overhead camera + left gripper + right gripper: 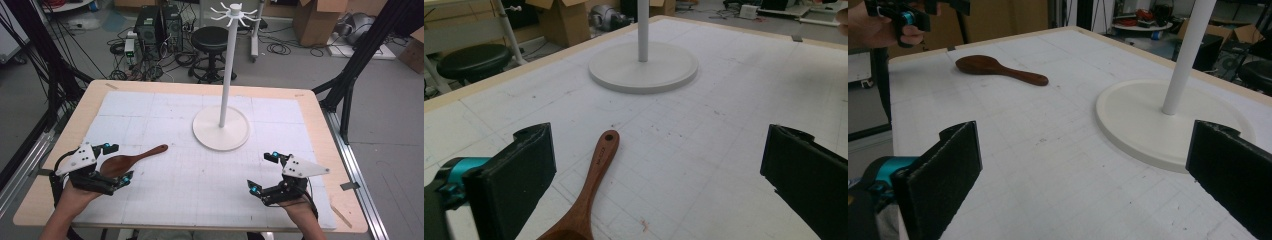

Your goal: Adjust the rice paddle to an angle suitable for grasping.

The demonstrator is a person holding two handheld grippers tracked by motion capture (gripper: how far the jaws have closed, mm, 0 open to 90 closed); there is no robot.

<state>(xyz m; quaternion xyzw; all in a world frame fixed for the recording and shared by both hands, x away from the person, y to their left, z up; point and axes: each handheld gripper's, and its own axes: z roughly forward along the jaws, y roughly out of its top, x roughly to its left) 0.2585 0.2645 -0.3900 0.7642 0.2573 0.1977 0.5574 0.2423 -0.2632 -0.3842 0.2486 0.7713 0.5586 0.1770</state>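
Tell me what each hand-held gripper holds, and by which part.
Nothing. The left hand-held gripper is open around the wooden spoon; the right hand-held gripper is open.

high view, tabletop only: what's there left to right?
Left gripper → wooden spoon → white stand → right gripper.

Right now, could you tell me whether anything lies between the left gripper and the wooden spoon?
Nothing visible does. The left gripper is open, and the wooden spoon lies flat on the white mat between its jaws, handle pointing toward the white stand.
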